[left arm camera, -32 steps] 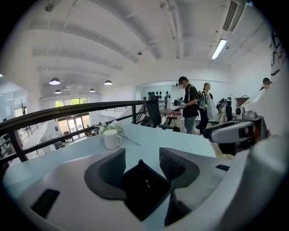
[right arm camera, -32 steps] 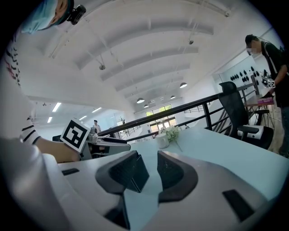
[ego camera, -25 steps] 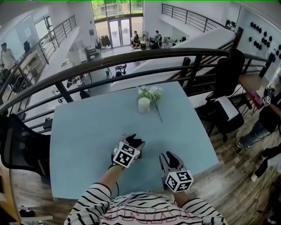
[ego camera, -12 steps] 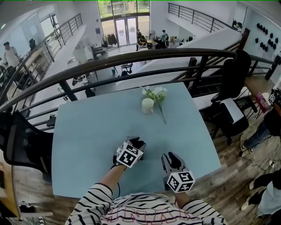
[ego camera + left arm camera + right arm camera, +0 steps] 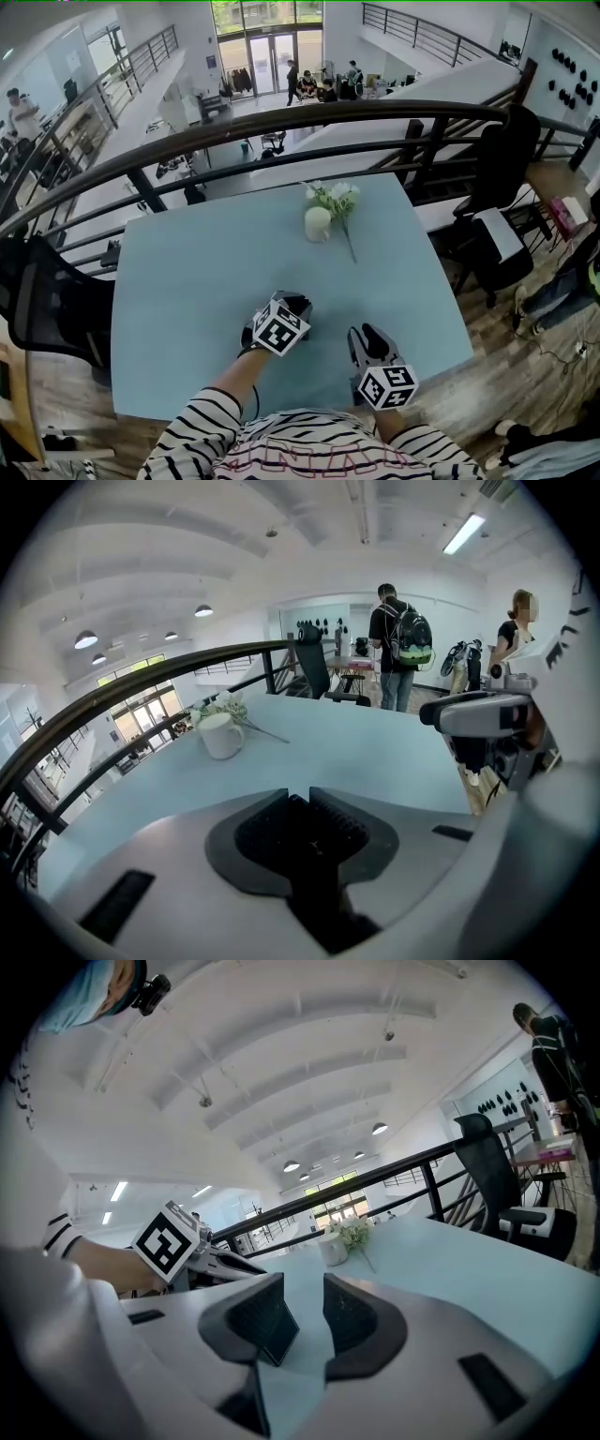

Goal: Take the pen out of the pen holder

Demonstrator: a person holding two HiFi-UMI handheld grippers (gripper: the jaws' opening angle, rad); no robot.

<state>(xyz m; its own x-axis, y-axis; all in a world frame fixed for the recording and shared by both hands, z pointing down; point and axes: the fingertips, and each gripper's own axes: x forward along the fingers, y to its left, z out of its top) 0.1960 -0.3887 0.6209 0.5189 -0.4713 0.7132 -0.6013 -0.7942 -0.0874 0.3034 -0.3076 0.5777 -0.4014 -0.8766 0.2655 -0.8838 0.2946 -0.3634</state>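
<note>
No pen or pen holder shows in any view. A white mug [image 5: 318, 224] stands at the table's far side, with white flowers [image 5: 333, 197] lying beside it; both gripper views show the mug [image 5: 221, 735] [image 5: 332, 1249]. My left gripper [image 5: 295, 303] hovers over the near middle of the table. Its jaws are closing and the tips [image 5: 307, 797] have come together with nothing between them. My right gripper [image 5: 367, 334] sits to its right near the front edge, jaws [image 5: 305, 1302] apart and empty.
The light blue table [image 5: 187, 281] backs onto a dark curved railing [image 5: 281, 122] with a drop to a lower floor behind it. Black chairs stand at the left [image 5: 47, 309] and the right [image 5: 497, 150]. People stand beyond the table's right side [image 5: 398, 644].
Both grippers stay in the same spots over the near table. The left gripper's fingers look drawn closer together. The head view has shifted slightly.
</note>
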